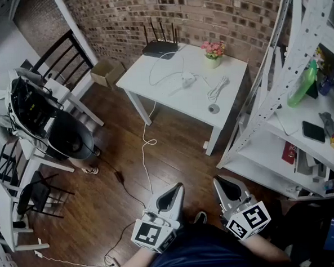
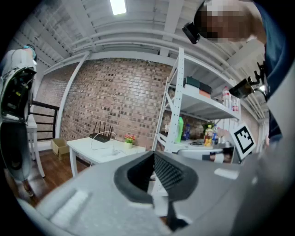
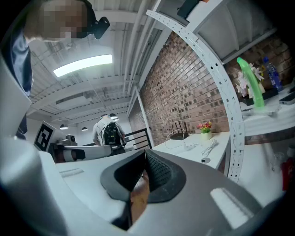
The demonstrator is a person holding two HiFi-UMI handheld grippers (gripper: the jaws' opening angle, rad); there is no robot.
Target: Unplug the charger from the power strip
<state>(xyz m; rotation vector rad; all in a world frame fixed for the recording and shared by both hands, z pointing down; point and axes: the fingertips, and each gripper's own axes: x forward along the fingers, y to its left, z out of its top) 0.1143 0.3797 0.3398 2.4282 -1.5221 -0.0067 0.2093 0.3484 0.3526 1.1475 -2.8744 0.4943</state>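
A white table (image 1: 152, 69) stands far ahead against the brick wall. On it lies the white power strip (image 1: 187, 78) with a white charger in it; the two are too small to tell apart. A thin white cord loops from there toward the black router (image 1: 160, 47). My left gripper (image 1: 176, 188) and right gripper (image 1: 218, 182) hang side by side close to my body, well short of the table, both shut and empty. The left gripper view shows its jaws (image 2: 153, 159) closed with the table (image 2: 92, 150) far beyond. The right gripper view shows closed jaws (image 3: 145, 159) and the strip (image 3: 189, 146) far off.
A pot of pink flowers (image 1: 213, 49), a coiled white cable (image 1: 218, 88) and a small round object (image 1: 213, 108) share the table. White metal shelving (image 1: 302, 122) with bottles stands at the right. A person with a backpack (image 1: 36, 110) and chairs are at the left. Cords trail across the wood floor (image 1: 146, 159).
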